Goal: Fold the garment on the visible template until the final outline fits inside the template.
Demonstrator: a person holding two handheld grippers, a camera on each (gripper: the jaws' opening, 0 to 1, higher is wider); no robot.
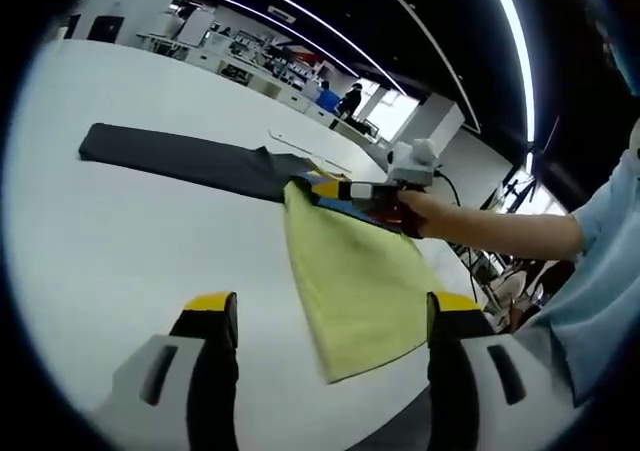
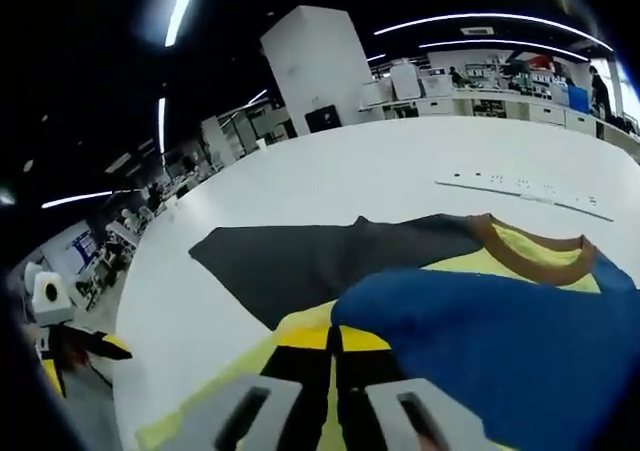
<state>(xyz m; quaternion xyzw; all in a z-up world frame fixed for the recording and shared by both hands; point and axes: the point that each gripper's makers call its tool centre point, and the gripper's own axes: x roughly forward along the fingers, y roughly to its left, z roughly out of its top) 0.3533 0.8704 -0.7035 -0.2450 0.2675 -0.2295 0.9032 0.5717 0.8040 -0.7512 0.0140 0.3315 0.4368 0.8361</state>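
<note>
A yellow-green garment (image 1: 352, 276) with a blue sleeve (image 2: 500, 356) and a brown collar (image 2: 530, 243) lies on a white table, partly over a dark grey template (image 1: 190, 157). My left gripper (image 1: 330, 311) hovers open over the garment's near part, with nothing between its jaws. A person's hand holds my right gripper (image 1: 320, 187) at the garment's far edge. In the right gripper view, my right gripper (image 2: 335, 356) is shut on the garment where blue meets yellow. The template (image 2: 320, 256) spreads out beyond it. The left gripper (image 2: 78, 349) shows at the far left.
A thin white strip (image 2: 530, 191) lies on the table (image 1: 110, 251) past the garment. The person's light blue sleeve (image 1: 590, 281) comes in from the right. Desks, shelves and two people (image 1: 338, 99) stand in the far background.
</note>
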